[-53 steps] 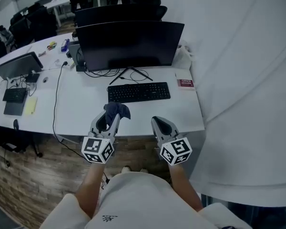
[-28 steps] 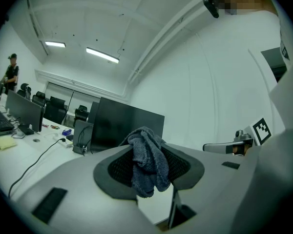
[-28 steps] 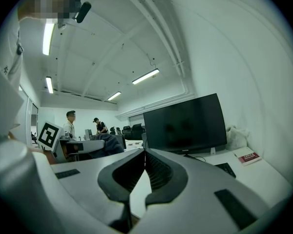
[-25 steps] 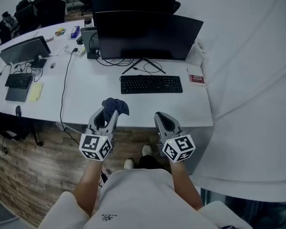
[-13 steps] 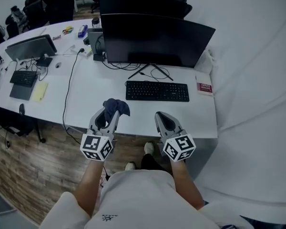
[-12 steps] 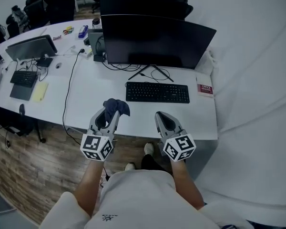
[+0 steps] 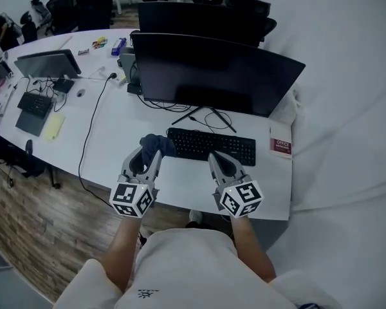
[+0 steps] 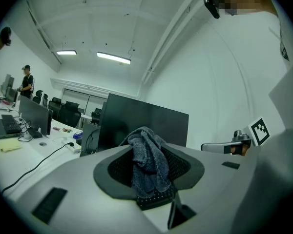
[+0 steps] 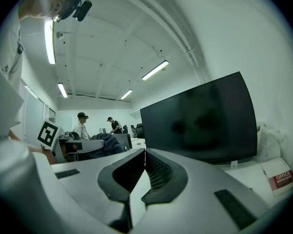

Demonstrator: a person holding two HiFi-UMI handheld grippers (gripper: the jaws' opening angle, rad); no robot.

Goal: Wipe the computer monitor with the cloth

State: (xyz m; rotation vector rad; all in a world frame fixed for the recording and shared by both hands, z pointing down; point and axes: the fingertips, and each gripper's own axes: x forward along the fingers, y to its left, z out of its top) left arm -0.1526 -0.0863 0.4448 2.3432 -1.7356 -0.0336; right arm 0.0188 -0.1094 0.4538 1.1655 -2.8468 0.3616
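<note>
A wide black monitor (image 7: 212,73) stands on the white desk (image 7: 116,134), its dark screen also filling the right gripper view (image 9: 200,121) and showing behind the cloth in the left gripper view (image 8: 136,123). My left gripper (image 7: 151,150) is shut on a dark blue-grey cloth (image 7: 156,144), bunched between its jaws (image 8: 147,162). It hovers over the desk's near part, just left of the black keyboard (image 7: 212,146). My right gripper (image 7: 217,159) is shut with nothing in it, over the keyboard's near edge (image 9: 144,156).
A small red-and-white booklet (image 7: 280,147) lies right of the keyboard. Cables (image 7: 199,118) trail from the monitor stand. Further left sit a second monitor (image 7: 42,63), a keyboard (image 7: 33,103) and yellow notes (image 7: 51,126). White drapery (image 7: 347,108) hangs on the right. People stand in the background.
The view has closed in on the desk: the monitor and keyboard now sit nearer and larger, and both grippers have come forward over the desk's near part. The cloth stays clamped.
</note>
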